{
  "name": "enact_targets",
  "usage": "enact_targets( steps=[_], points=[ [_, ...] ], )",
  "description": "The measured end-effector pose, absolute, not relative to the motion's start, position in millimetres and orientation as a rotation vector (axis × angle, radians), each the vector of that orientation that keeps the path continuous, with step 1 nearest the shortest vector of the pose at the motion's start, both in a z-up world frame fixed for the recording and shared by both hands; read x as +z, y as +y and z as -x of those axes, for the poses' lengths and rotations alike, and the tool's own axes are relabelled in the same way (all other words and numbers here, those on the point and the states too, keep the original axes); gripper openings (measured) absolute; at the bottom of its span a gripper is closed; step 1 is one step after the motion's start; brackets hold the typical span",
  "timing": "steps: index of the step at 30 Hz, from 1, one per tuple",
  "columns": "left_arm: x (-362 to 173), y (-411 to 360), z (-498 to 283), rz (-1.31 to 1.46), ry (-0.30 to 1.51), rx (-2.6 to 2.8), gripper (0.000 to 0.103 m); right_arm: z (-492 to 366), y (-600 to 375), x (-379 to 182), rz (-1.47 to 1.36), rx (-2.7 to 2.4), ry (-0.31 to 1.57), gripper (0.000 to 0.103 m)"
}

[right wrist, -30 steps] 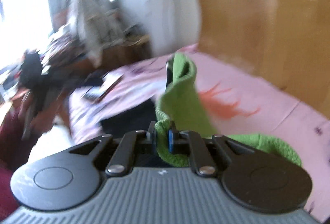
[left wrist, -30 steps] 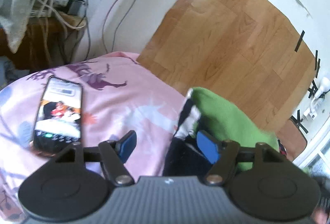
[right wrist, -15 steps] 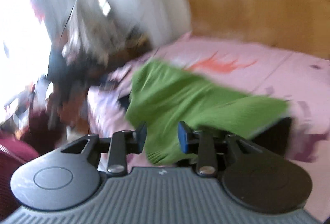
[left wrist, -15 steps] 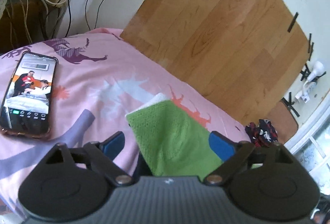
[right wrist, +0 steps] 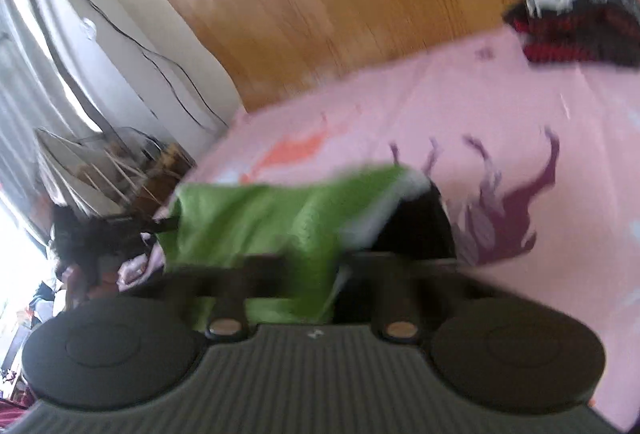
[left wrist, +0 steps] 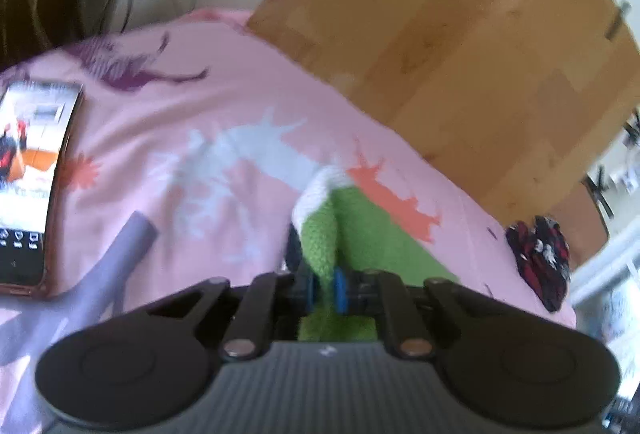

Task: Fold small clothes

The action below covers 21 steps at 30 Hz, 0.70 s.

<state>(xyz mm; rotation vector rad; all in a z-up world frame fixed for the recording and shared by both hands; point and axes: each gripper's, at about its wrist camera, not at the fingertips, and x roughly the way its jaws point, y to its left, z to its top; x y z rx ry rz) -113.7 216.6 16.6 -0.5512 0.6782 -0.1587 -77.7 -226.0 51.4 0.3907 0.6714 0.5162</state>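
Left wrist: left gripper (left wrist: 323, 286) pinches green sock (left wrist: 320, 238).

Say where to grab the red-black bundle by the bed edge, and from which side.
A judgement: pinch the top of the red-black bundle from above. It sits as a rounded, crumpled lump on the pink sheet with no flat edge showing; motion blur hides finer folds.

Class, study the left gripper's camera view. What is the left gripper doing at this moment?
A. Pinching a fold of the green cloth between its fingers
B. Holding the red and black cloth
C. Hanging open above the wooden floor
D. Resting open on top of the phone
A: the left gripper has its two blue-padded fingers drawn together on a raised ridge of the green cloth, while the phone lies untouched to the side on the pink sheet.
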Motion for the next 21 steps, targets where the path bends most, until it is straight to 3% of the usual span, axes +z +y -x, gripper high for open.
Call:
enact_targets(
  steps=[4, 8, 10, 12, 15, 21],
  points=[
    [37, 210, 146, 0.518, 0.660, -0.203, 0.009, 107, -255, 64, -0.388, 0.500, 0.576, 0.011],
    [20, 207, 149, 0.458, 0.728, -0.100, 0.010, 112, -269, 38, -0.406, 0.434, 0.648, 0.011],
    [4, 212, 144, 0.496, 0.764, -0.070, 0.013, 110, -271, 18, -0.427, 0.407, 0.693, 0.018],
    [9, 214, 149, 0.489, 0.751, -0.071, 0.018, 110, -272, 15, -0.435, 0.390, 0.679, 0.033],
    [27, 221, 163, 0.462, 0.669, -0.061, 0.029, 114, -282, 33, -0.446, 0.413, 0.623, 0.040],
    [59, 199, 154, 0.459, 0.550, -0.174, 0.036, 113, -277, 80, -0.395, 0.413, 0.437, 0.042]
  ],
)
